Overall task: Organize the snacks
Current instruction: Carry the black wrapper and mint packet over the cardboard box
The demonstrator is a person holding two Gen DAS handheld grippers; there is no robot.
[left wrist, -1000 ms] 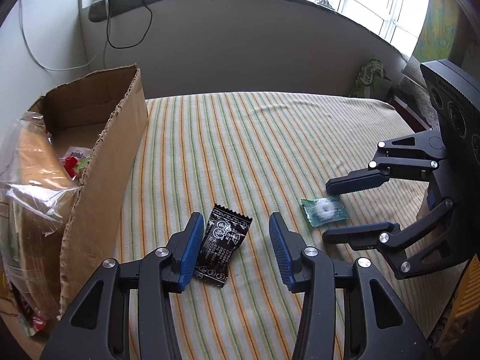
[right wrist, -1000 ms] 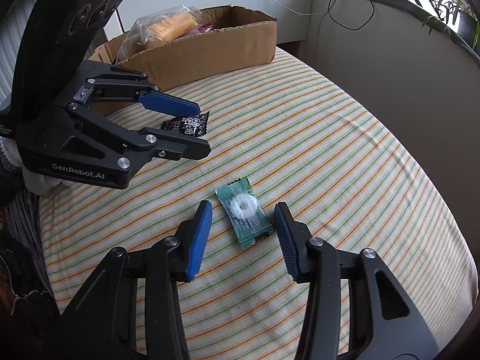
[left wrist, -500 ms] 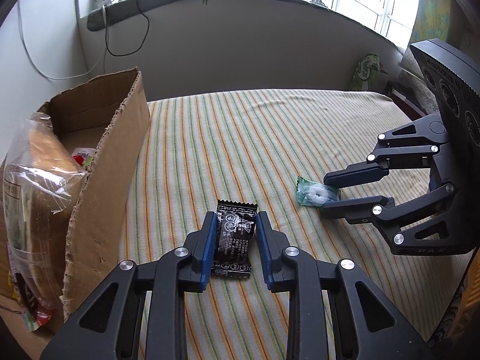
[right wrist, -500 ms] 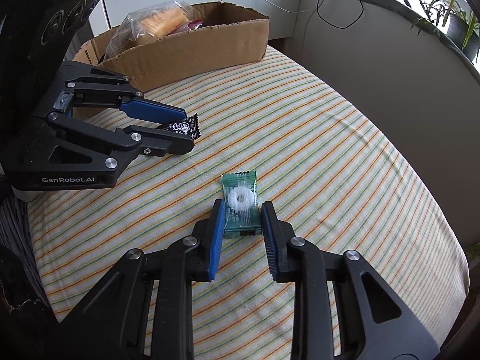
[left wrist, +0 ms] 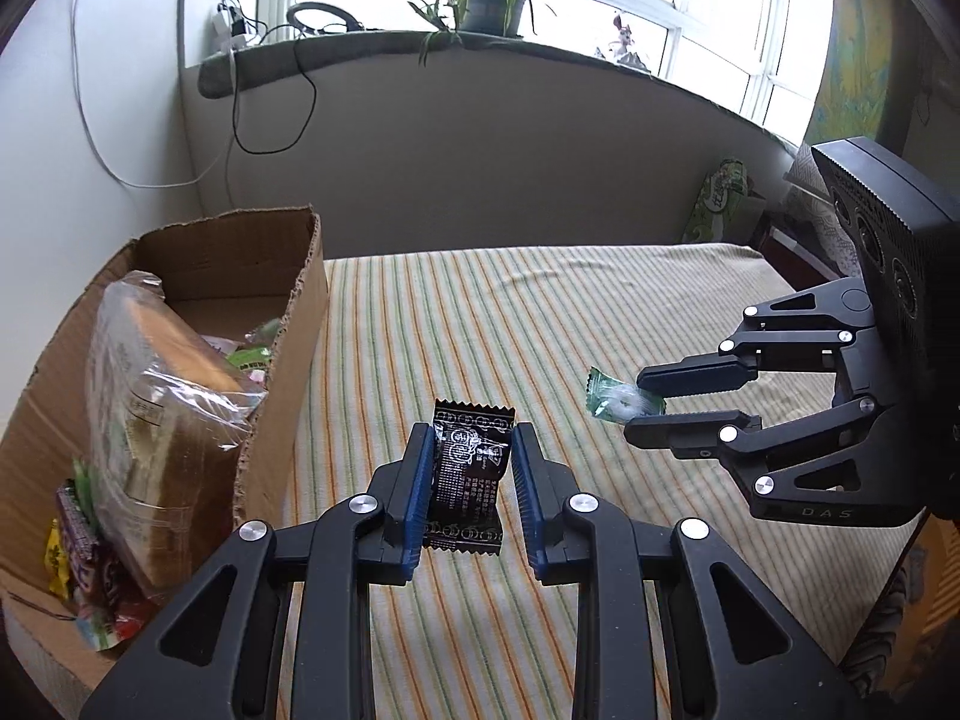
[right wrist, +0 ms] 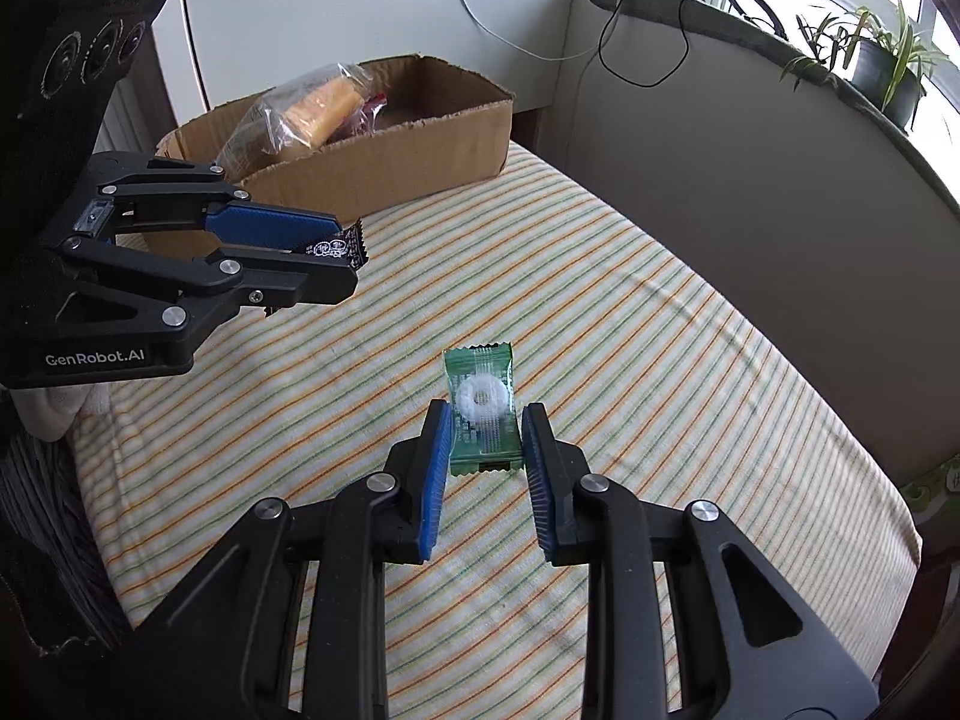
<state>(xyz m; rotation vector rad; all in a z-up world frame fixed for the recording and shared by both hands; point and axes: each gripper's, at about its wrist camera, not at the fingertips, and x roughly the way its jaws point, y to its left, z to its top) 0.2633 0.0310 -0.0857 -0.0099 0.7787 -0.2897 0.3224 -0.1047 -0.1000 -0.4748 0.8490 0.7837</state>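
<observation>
**Two wrapped snacks pinched, one per gripper; carry to box pending**

Left wrist view:
- Left hand-held gripper (left wrist: 469, 477): pinching black printed snack packet (left wrist: 471, 474) between blue pads, packet upright, apparently just clear of the striped bed sheet (left wrist: 540, 312).
- Cardboard box (left wrist: 282, 420): standing just left, open-topped, already holding a bagged loaf (left wrist: 156, 396) and small wrappers.
- Next move, judged: clearing the ragged near wall, then releasing over a free gap beside the loaf.

Right wrist view:
- Right hand-held gripper (right wrist: 485, 435): pinching green mint packet (right wrist: 482, 408), white ring visible through wrapper.
- Box (right wrist: 384, 168): lying well apart, beyond the left hand-held gripper (right wrist: 336, 264).
- Obstruction, judged: left tool sitting across the direct path; taking turns or going around called for.
- Window ledge with potted plant (right wrist: 882, 78) and cables: not interfering.
</observation>
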